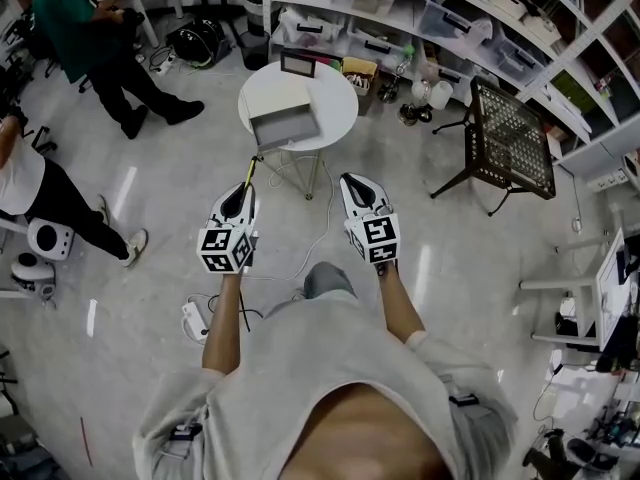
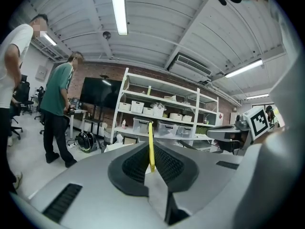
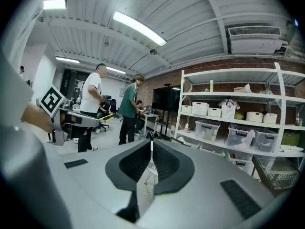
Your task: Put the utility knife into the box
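Nearest the head camera is the operator's grey shirt [image 1: 330, 388], with both forearms extended forward over the floor [image 1: 170, 178].

Left gripper [image 1: 245, 190]: jaws closed on the utility knife [image 2: 151, 147]. The yellow body stands on edge between the pads and projects forward past the jaw tips, pointing toward the round table [image 1: 338, 108]. The knife is in the air, apart from the table and from the box [image 1: 284, 128].

Right gripper [image 1: 356, 181]: jaws brought together, tips meeting, nothing between them. It is level with the left gripper and just beside it.

Box: open, resting at the near edge of the round table, left of centre. Its interior shows a plain grey surface; a pale panel lies directly behind it toward the table's middle. A dark-framed item [image 1: 300, 63] stands at the far edge of the same table.

Black mesh table [image 1: 510, 133]: right of the round table, well apart from it.

White shelving [image 1: 400, 13]: along the far wall behind both tables. It carries translucent lidded bins [image 1: 452, 20] and white baskets [image 3: 200, 109]. Their contents cannot be made out.

Bystanders: a person in a green shirt [image 1: 70, 13] stands at the far left; a person in a white shirt [image 1: 18, 178] is at the left edge of the head view.
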A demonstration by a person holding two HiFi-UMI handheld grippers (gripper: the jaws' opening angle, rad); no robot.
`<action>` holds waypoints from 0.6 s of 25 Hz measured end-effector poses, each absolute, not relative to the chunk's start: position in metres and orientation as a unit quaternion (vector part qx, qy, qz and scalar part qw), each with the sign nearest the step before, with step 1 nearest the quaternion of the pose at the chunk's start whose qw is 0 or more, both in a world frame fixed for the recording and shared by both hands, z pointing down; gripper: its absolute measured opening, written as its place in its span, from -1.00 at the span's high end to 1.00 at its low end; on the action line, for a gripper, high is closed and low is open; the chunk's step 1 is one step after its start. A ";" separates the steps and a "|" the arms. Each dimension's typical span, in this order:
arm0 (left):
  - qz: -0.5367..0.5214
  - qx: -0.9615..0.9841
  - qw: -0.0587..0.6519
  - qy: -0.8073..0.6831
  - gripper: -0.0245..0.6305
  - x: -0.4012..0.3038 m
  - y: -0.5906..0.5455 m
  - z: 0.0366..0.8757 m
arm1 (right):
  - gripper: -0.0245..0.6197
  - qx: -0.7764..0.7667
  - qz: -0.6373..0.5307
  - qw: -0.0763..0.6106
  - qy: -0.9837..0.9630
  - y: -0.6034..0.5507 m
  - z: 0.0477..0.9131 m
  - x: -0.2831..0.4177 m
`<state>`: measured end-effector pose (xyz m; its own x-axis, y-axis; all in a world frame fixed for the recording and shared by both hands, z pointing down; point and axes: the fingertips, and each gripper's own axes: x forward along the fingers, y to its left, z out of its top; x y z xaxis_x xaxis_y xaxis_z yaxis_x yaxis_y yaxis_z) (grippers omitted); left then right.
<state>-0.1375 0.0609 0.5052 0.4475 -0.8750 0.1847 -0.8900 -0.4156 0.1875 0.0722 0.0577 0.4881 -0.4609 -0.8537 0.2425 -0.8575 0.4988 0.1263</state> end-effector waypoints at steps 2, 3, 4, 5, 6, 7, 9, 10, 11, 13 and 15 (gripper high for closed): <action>0.030 0.841 0.131 -0.523 0.81 -0.136 0.056 0.510 | 0.81 0.501 0.009 0.139 -0.854 0.050 0.493 0.073; 0.031 0.842 0.132 -0.523 0.81 -0.135 0.052 0.513 | 0.81 0.501 0.009 0.140 -0.854 0.045 0.495 0.073; 0.032 0.841 0.132 -0.523 0.81 -0.136 0.047 0.514 | 0.81 0.501 0.009 0.141 -0.854 0.039 0.497 0.072; 0.033 0.841 0.132 -0.524 0.81 -0.136 0.041 0.515 | 0.81 0.500 0.009 0.141 -0.854 0.032 0.498 0.071; 0.034 0.840 0.132 -0.526 0.81 -0.137 0.034 0.515 | 0.81 0.498 0.010 0.140 -0.856 0.025 0.498 0.070; 0.036 0.839 0.132 -0.527 0.81 -0.138 0.027 0.515 | 0.81 0.496 0.011 0.139 -0.857 0.017 0.498 0.069; 0.038 0.837 0.133 -0.530 0.81 -0.138 0.013 0.515 | 0.81 0.493 0.012 0.137 -0.859 0.001 0.498 0.067; 0.039 0.836 0.133 -0.531 0.81 -0.138 0.006 0.516 | 0.81 0.491 0.012 0.135 -0.860 -0.007 0.499 0.067; 0.040 0.835 0.133 -0.533 0.81 -0.137 -0.002 0.516 | 0.81 0.490 0.013 0.133 -0.861 -0.015 0.500 0.068; 0.042 0.834 0.132 -0.534 0.81 -0.136 -0.019 0.516 | 0.81 0.488 0.015 0.130 -0.863 -0.033 0.502 0.069; 0.044 0.833 0.131 -0.536 0.81 -0.134 -0.038 0.516 | 0.81 0.486 0.016 0.128 -0.864 -0.054 0.502 0.068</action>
